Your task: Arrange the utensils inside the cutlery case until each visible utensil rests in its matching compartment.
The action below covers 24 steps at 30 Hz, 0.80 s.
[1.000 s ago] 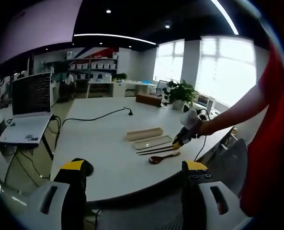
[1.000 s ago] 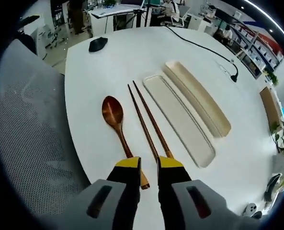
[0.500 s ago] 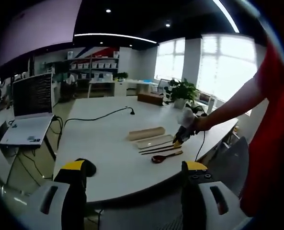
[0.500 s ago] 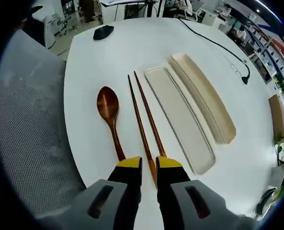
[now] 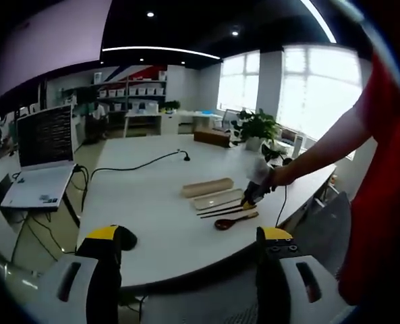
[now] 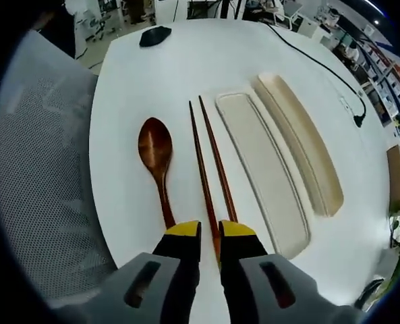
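On the white table (image 6: pixel 132 81) lie a brown wooden spoon (image 6: pixel 156 142), a pair of dark chopsticks (image 6: pixel 210 158), a pale shallow case tray (image 6: pixel 264 169) and a second beige case part (image 6: pixel 304 142), side by side. My right gripper (image 6: pixel 210 228) hovers at the chopsticks' near ends. Its jaws stand a narrow gap apart, with the left chopstick's end between them and the other under the right jaw. My left gripper (image 5: pixel 189 234) is wide open at the table's edge, far from the case tray (image 5: pixel 216 199), the chopsticks (image 5: pixel 220 210) and the spoon (image 5: pixel 233 219). A hand holds the right gripper (image 5: pixel 252 197) there.
A black mouse (image 6: pixel 154 35) and a black cable (image 6: pixel 314 64) lie at the table's far end. A grey mesh chair (image 6: pixel 44 169) stands beside the table. A laptop (image 5: pixel 44 155), a potted plant (image 5: pixel 253 128) and a person's red sleeve (image 5: pixel 382 189) show around it.
My right gripper has shifted from between the spoon handle and the chopsticks onto the chopstick ends, its jaws a little narrower. The left gripper has hardly moved.
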Each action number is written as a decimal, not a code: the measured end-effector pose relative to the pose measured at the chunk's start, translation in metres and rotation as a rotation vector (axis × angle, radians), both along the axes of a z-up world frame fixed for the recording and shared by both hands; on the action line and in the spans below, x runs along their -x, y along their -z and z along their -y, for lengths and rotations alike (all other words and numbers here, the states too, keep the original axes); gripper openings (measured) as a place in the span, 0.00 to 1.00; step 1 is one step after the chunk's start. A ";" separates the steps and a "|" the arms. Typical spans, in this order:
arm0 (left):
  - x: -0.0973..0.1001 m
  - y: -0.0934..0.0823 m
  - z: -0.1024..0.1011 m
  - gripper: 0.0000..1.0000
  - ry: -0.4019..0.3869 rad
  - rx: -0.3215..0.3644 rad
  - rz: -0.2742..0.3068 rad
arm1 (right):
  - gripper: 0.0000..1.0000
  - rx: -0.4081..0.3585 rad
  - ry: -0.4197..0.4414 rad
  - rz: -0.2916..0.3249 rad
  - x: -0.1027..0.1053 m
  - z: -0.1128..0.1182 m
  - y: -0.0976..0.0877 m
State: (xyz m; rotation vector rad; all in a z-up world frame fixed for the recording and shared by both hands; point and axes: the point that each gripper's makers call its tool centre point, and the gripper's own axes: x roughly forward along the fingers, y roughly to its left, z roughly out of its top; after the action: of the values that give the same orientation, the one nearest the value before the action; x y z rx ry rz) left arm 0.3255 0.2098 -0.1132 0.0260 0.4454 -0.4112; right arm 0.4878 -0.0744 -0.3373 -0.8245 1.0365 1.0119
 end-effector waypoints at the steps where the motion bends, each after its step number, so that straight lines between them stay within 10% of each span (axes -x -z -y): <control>1: 0.000 0.001 0.000 0.84 -0.002 -0.005 -0.002 | 0.07 0.003 -0.004 -0.001 0.000 0.000 0.001; 24: -0.007 0.005 -0.003 0.84 -0.030 -0.020 -0.017 | 0.01 0.055 -0.064 -0.094 -0.004 -0.005 0.022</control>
State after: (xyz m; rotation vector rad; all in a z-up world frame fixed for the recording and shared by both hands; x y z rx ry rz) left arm 0.3321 0.2128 -0.1185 0.0353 0.4665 -0.3775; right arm 0.4918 -0.0697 -0.3588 -0.8660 1.1286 1.0890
